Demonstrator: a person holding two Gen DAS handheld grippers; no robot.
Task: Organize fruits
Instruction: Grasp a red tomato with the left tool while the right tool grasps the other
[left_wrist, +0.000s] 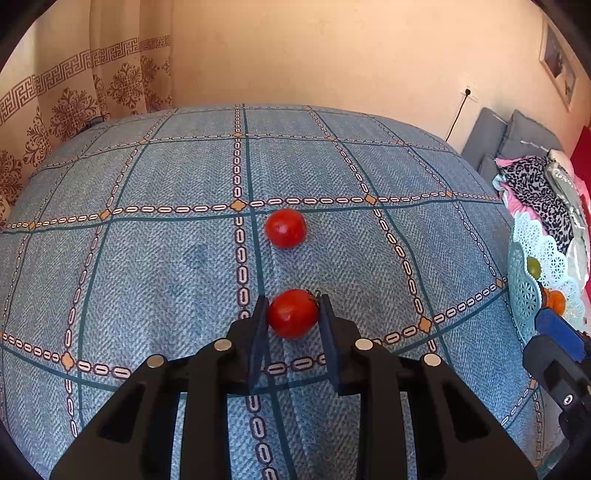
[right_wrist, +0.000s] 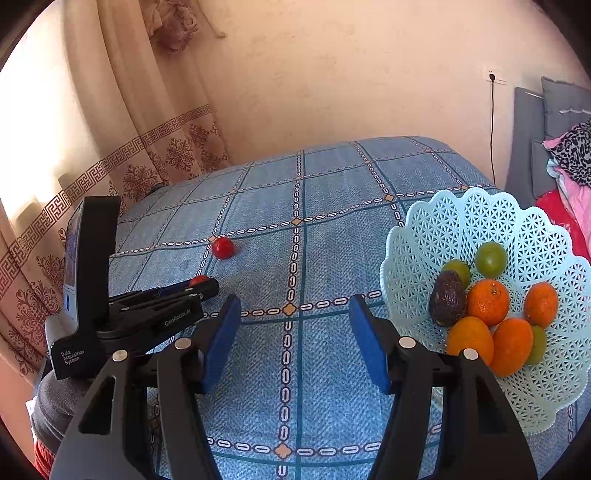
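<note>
My left gripper (left_wrist: 291, 306) is shut on a red tomato (left_wrist: 293, 313) low over the blue checked cloth (left_wrist: 147, 258); this tomato peeks out behind the left gripper in the right wrist view (right_wrist: 199, 279). A second red tomato (left_wrist: 285, 228) lies on the cloth just beyond it and also shows in the right wrist view (right_wrist: 223, 247). My right gripper (right_wrist: 293, 314) is open and empty above the cloth, left of a pale blue lattice basket (right_wrist: 517, 221). The basket holds oranges (right_wrist: 487, 301), green fruits (right_wrist: 490, 259) and a dark avocado (right_wrist: 446, 298).
The basket's edge (left_wrist: 524, 288) sits at the right of the left wrist view, with the right gripper's blue pad (left_wrist: 554, 328) near it. Curtains (right_wrist: 155, 155) hang left, a wall stands behind, and grey cushions with clothes (left_wrist: 535, 184) lie to the right.
</note>
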